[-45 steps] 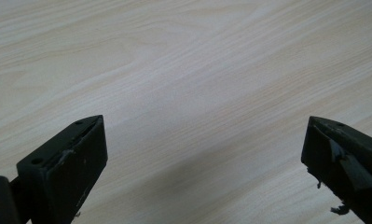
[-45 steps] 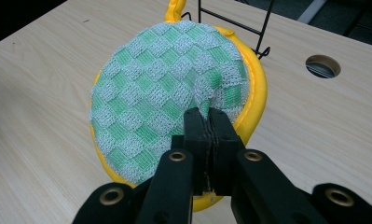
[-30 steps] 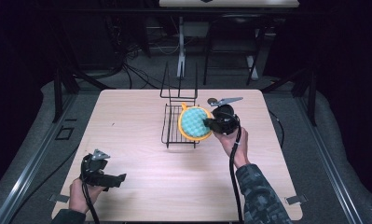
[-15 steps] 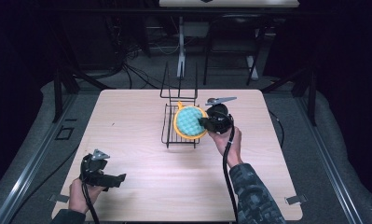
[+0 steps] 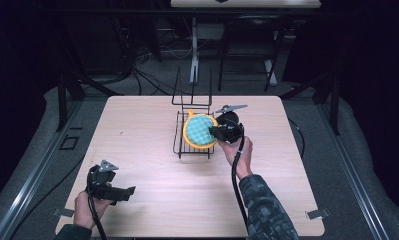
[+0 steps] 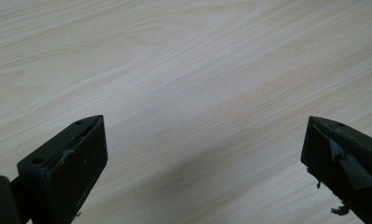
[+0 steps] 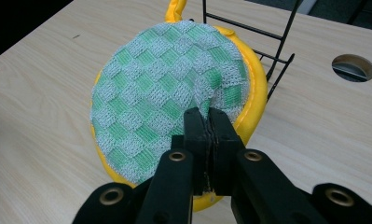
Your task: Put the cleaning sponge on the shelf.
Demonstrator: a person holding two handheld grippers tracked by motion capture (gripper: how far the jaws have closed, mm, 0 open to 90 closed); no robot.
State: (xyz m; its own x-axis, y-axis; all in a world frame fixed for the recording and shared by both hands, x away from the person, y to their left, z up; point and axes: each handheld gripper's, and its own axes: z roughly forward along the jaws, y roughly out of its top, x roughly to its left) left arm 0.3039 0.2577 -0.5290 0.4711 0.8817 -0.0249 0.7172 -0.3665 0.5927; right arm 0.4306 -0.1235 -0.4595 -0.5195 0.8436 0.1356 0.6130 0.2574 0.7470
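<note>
A round pot holder [image 5: 199, 131], green-and-white checked with a yellow rim, hangs over the black wire rack [image 5: 187, 107] in the middle of the table. My right gripper [image 5: 218, 132] is shut on its right edge. In the right gripper view the two pads [image 7: 208, 126] pinch the checked cloth of the pot holder [image 7: 165, 93] near its yellow border, and a yellow loop sticks out at its far side. My left gripper [image 5: 129, 191] rests low at the table's near left corner, held by a hand. Its jaws stand wide apart over bare wood [image 6: 197, 93] with nothing between them.
The wire rack [image 7: 267, 46] has an upright back frame rising on its far side. A round cable hole [image 7: 353, 67] sits in the tabletop close to the rack. Cables trail from both grippers toward the near edge. The surroundings beyond the table are dark.
My right gripper has carried the pot holder a little to the left and down, further over the rack. The left gripper has stayed where it was.
</note>
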